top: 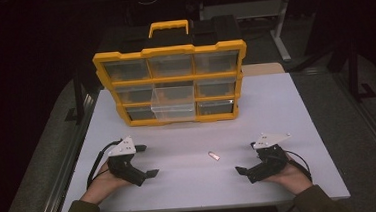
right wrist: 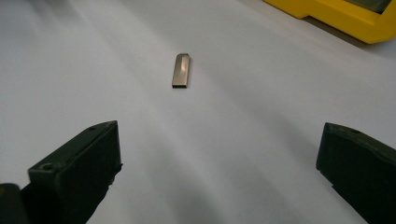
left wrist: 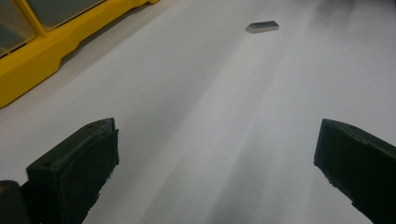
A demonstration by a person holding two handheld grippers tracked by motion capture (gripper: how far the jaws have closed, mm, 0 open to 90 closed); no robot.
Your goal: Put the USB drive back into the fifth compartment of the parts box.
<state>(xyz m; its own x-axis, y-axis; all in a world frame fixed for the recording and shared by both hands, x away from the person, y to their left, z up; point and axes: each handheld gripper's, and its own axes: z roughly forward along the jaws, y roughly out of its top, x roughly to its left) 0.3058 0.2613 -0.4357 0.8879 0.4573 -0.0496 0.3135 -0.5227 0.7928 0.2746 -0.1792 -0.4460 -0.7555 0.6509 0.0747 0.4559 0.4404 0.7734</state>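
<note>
both grippers gape empty — right gripper should straddle the metal piece at twelve o'clock — squarely across its narrow sides.

A dim workshop or lab room is showing here, with a white-topped worktable standing lit in the middle while darkness is surrounding it. A yellow parts organiser with clear small drawers and a carry handle is standing upright at the far side of the table, the kind used for sorting hardware. Behind it, metal frame legs of other furniture are fading into the dark. Metal rails are running along the table's sides, and grey floor is lying beyond them.
</note>
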